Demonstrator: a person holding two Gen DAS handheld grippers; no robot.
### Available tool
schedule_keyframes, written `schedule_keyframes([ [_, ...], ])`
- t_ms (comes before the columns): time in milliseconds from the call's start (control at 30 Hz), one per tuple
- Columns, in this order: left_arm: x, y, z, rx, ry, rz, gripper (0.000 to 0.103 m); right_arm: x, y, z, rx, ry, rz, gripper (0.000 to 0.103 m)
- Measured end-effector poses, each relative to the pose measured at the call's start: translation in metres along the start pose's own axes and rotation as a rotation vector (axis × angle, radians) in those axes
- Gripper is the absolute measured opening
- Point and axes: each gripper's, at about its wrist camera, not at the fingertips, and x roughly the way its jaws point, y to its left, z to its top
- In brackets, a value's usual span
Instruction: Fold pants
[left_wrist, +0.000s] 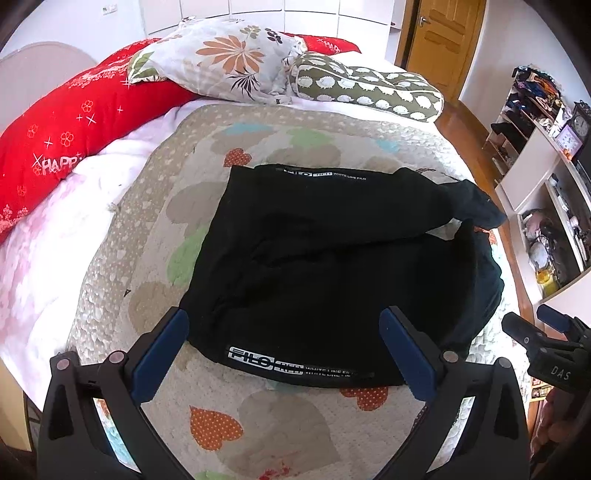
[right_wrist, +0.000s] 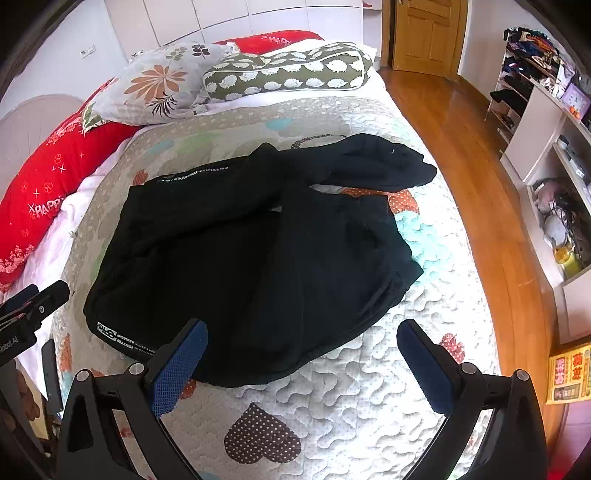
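The black pants (left_wrist: 332, 266) lie loosely folded on the heart-patterned quilt (left_wrist: 280, 417) that covers the bed, near the middle of both views, with white lettering along the near hem and again along the far edge. In the right wrist view one crumpled end of the pants (right_wrist: 258, 251) reaches toward 1 o'clock, close to the bed's right side.

The left hand-held gripper (left_wrist: 284, 354) hovers over the near hem with its blue-padded jaws spread wide and nothing between them. The right hand-held gripper (right_wrist: 303, 358) is likewise wide open and empty, above the near right part of the fabric.

At 11 o'clock a floral pillow (left_wrist: 221, 62) leans on a red quilt (left_wrist: 62, 136), with a hedgehog-print bolster (left_wrist: 369, 88) beside it at 12 o'clock. At 3 o'clock an open shelf unit (right_wrist: 554, 177) holds clothes, cables and small jars too small to make out.
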Motion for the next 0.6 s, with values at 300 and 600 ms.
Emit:
schedule_keyframes([
  [300, 0.01, 0.01, -0.007, -0.029, 0.033, -0.03, 0.103, 0.016, -0.021, -0.004, 0.063, 0.03, -0.002, 0.103],
  [600, 0.055, 0.058, -0.04, -0.223, 0.143, -0.039, 0.103, 0.048, -0.081, -0.012, 0.23, 0.058, -0.039, 0.101],
])
